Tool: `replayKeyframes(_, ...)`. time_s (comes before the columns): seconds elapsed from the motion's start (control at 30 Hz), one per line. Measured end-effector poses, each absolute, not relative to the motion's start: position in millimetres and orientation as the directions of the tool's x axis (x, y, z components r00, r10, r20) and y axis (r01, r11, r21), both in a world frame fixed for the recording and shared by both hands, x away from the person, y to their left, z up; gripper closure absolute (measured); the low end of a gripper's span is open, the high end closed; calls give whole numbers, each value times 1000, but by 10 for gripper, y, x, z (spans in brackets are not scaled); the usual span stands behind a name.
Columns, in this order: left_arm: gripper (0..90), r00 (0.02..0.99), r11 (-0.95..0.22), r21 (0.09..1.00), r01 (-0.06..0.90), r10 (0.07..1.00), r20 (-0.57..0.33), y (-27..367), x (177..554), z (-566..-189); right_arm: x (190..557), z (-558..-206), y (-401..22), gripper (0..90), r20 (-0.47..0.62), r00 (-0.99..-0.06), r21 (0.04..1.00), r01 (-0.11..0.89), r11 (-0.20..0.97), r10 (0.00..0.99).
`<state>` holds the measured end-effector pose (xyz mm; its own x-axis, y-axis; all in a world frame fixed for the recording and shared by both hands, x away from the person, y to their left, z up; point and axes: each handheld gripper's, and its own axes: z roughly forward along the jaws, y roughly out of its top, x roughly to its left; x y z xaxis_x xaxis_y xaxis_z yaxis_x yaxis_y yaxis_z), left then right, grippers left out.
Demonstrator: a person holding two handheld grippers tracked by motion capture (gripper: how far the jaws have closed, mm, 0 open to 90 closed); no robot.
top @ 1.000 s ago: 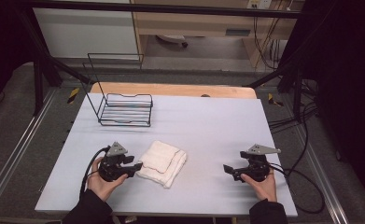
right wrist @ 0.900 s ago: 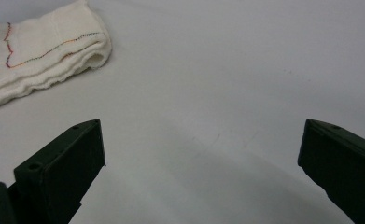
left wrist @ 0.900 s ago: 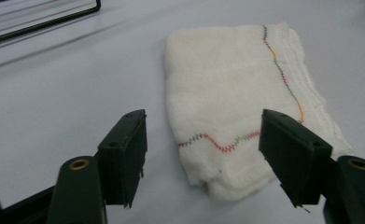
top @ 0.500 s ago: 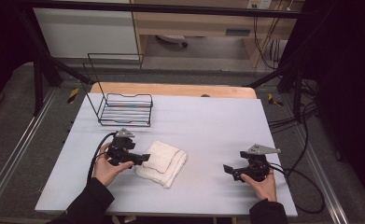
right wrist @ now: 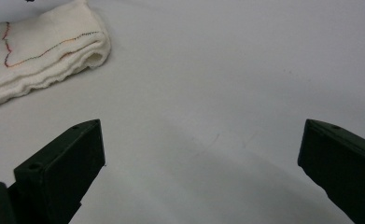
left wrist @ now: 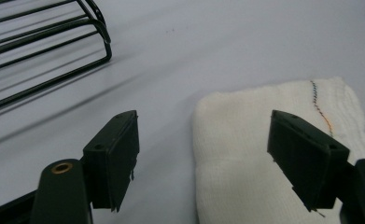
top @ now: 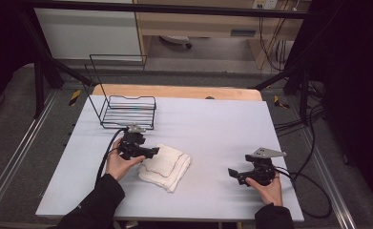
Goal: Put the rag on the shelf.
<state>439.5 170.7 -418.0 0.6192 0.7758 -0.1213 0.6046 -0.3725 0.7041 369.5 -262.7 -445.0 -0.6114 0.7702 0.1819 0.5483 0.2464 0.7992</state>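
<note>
Right now the folded white cloth (top: 166,166) lies on the pale table (top: 212,124), a little left of centre and toward the near edge, with a thin line of coloured stitching running across it. The left gripper (top: 150,151) sits at the cloth's far left corner, held in the person's left hand (top: 118,163); its jaws are spread wide and grip nothing, and in the left gripper view one jaw hangs over the cloth (left wrist: 264,154) while the other is over bare table beside it. Whether they touch the fabric I cannot tell. Just beyond that gripper, on the far left of the table, stands a black wire rack (top: 127,107). Well apart on the right, near the table's near edge, the right gripper (top: 233,174) rests in the right hand (top: 269,190), its jaws also spread, over bare table and pointing left toward the cloth (right wrist: 40,51).
</note>
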Motion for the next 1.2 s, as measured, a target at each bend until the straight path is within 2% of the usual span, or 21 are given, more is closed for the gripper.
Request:
replayKeyframes(0.23,346,620,-383,698,605,776,-112,1618,4521,-4236,3690,-4446,-2633,11,182,-612,801,547,245,770)
replayKeyframes(0.4,403,628,-388,673,630,764,-149,1585,4569,-4340,3695,-4450,-2630,11,180,-612,800,547,248,770)
replayKeyframes(0.47,480,632,-391,670,630,760,-151,1583,4591,-4368,3694,-4449,-2627,11,183,-611,799,549,246,771)
replayKeyframes(0.53,497,631,-386,669,635,759,-161,1582,4611,-4397,3696,-4449,-2632,11,178,-613,801,545,249,770)
replayKeyframes(0.57,539,632,-384,665,641,755,-173,1583,4617,-4411,3696,-4446,-2634,11,180,-611,800,547,246,771)
replayKeyframes(0.6,539,633,-384,663,643,753,-178,1583,4620,-4415,3696,-4446,-2634,11,180,-611,800,547,246,771)
replayKeyframes(0.73,639,639,-386,663,641,747,-183,1571,4617,-4416,3702,-4452,-2629,11,178,-615,799,546,252,768)
replayKeyframes(1.03,720,642,-378,651,658,733,-223,1576,4618,-4441,3707,-4441,-2603,12,182,-614,798,548,249,768)
replayKeyframes(1.2,765,647,-387,663,641,738,-194,1540,4573,-4440,3715,-4421,-2538,13,181,-614,797,549,251,768)
